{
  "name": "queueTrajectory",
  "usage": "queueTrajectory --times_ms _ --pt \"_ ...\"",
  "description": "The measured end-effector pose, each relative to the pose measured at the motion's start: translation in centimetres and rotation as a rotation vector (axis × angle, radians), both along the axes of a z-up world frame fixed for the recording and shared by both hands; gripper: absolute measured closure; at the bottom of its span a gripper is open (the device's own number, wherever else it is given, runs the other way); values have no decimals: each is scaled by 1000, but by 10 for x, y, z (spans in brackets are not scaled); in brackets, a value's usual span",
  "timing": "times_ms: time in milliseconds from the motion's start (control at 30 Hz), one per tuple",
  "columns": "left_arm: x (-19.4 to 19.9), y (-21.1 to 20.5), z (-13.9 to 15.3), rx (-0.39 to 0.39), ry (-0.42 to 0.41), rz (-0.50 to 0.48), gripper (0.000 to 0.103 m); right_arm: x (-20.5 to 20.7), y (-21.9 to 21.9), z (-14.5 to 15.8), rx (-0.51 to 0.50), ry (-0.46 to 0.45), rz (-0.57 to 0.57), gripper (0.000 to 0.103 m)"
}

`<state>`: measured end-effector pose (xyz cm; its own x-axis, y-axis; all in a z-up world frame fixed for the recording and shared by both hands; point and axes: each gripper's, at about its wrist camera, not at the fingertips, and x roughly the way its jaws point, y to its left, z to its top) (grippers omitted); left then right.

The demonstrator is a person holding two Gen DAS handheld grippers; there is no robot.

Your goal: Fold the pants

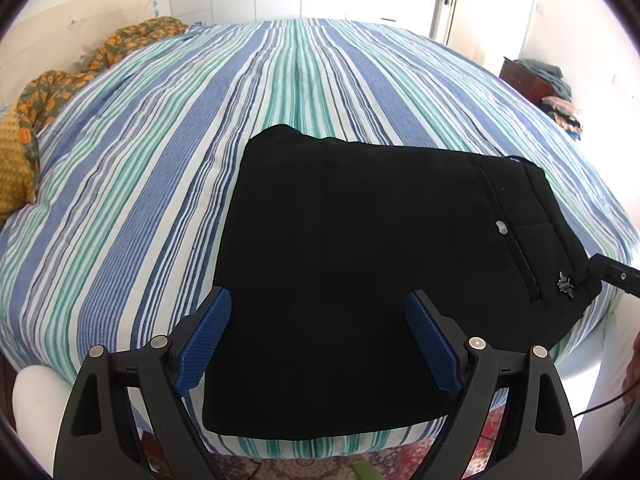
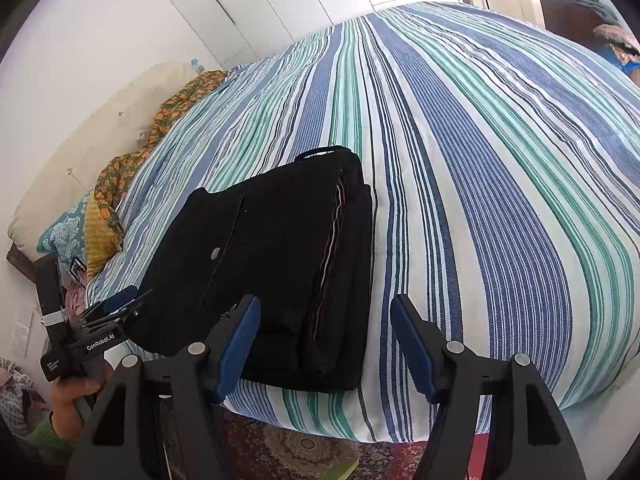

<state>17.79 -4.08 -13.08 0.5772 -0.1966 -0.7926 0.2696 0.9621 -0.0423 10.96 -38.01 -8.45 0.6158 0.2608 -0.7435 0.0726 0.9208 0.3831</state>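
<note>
The black pants are seen folded into a compact, layered rectangle on the striped bedspread, near the bed's front edge. A back pocket with a pale button faces upward; the stacked fold edges are visible along the bundle's side in the right wrist view.

The left gripper is held over the near part of the bundle, its jaws spread wide with the blue pads standing clear of the cloth; nothing is gripped. The right gripper is held at the bundle's right edge, jaws parted, with only bedspread and the corner of the pants seen between them; nothing is clamped.

A patterned orange blanket is bunched at the far left by a cream headboard. A patterned rug is seen below the bed.
</note>
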Motion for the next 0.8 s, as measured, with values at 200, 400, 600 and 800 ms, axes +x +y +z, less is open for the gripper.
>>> queueTrajectory --times_ms 200,400,600,800 --pt "17 36 16 -189 92 0 13 0 -16 6 47 -23 -42 36" --pt "54 87 0 -365 295 10 13 15 -55 13 265 20 6 36" --pt "68 82 -26 -332 417 -57 15 47 -41 -20 377 206 152 36" --pt "71 48 -38 -368 468 -172 15 78 -20 -49 366 322 224 34"
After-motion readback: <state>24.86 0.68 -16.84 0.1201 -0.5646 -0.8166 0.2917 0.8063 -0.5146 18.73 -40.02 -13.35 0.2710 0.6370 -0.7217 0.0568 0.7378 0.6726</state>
